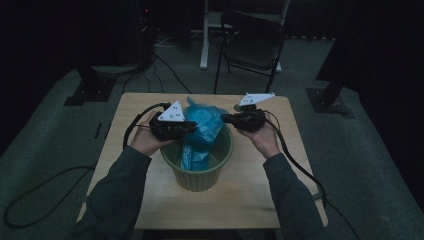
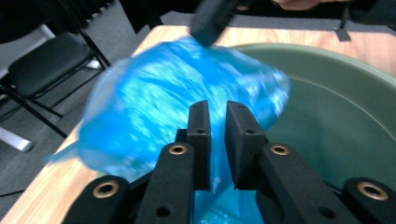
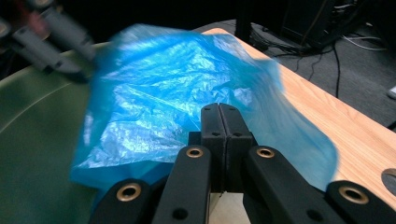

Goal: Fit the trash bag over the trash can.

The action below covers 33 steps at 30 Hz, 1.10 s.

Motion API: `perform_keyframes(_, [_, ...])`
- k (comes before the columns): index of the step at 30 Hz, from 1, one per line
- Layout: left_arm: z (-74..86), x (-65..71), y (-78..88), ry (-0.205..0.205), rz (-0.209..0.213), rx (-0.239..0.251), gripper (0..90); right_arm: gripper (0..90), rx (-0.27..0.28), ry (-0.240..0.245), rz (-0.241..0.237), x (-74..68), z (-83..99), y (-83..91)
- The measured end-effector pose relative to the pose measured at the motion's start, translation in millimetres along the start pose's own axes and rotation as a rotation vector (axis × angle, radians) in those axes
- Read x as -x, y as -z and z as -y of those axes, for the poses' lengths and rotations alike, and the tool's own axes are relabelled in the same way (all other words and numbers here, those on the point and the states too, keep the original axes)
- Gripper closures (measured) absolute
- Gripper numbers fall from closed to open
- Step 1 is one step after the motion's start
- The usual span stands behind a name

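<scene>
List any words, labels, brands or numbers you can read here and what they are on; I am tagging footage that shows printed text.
There is no readable text.
Blue plastic bag: plain, no print.
Green bin: no label on the wall that faces the camera.
Grey plates on the left gripper and right gripper: small dark dots, no letters.
Wooden table: bare grain.

A blue plastic bag [image 1: 202, 131] in a green bin [image 1: 197, 176] on a light wooden table [image 1: 250, 190].

Dim lab: stand bases [image 1: 90, 90], floor cables [image 1: 160, 70], folding chair [image 1: 252, 42].
</scene>
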State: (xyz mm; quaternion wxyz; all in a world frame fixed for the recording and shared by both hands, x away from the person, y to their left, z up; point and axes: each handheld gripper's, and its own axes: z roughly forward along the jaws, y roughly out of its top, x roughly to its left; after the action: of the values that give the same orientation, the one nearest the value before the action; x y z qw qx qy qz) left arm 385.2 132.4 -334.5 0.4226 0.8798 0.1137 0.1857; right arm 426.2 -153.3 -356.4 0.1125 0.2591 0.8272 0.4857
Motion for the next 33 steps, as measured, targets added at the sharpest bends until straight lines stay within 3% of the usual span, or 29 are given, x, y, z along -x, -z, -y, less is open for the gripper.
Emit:
perform_keyframes(5, [-4.2,-5.9,3.4,0.036,-0.043,0.025,72.8,89.9,-0.004,0.045,-0.033,-9.0,1.0,2.7])
perform_keyframes(10, [-5.4,-10.9,-6.9,0.062,-0.074,-0.006,61.7,89.9,0.015,0.075,-0.086,-18.1,2.2,2.1])
perform_keyframes(14, [-5.7,-13.7,-16.4,0.074,-0.069,-0.021,56.0,89.9,0.02,0.101,-0.114,-22.3,2.2,1.6])
perform_keyframes(18, [-7.1,-13.4,-23.5,0.076,-0.067,-0.042,54.5,89.9,0.023,0.109,-0.123,-24.1,1.1,2.7])
perform_keyframes(19, [-8.4,-11.8,-27.9,0.071,-0.082,-0.06,54.5,90.0,0.025,0.115,-0.128,-25.0,0.4,3.3])
perform_keyframes(24, [-9.8,-8.1,-33.5,0.045,-0.098,-0.093,80.5,89.9,0.02,0.139,-0.153,-30.0,-0.2,4.1])
perform_keyframes(25, [-10.3,-6.4,-34.3,0.035,-0.096,-0.104,80.5,89.9,0.013,0.146,-0.153,-30.9,0.3,3.5])
perform_keyframes(26, [-10.4,-5.8,-34.2,0.027,-0.094,-0.103,89.6,89.8,0.006,0.152,-0.158,-32.1,1.1,2.7])
perform_keyframes(33, [-11.8,-5.3,-29.2,0.022,-0.107,-0.078,89.3,89.9,-0.003,0.165,-0.171,-34.4,2.2,2.1])
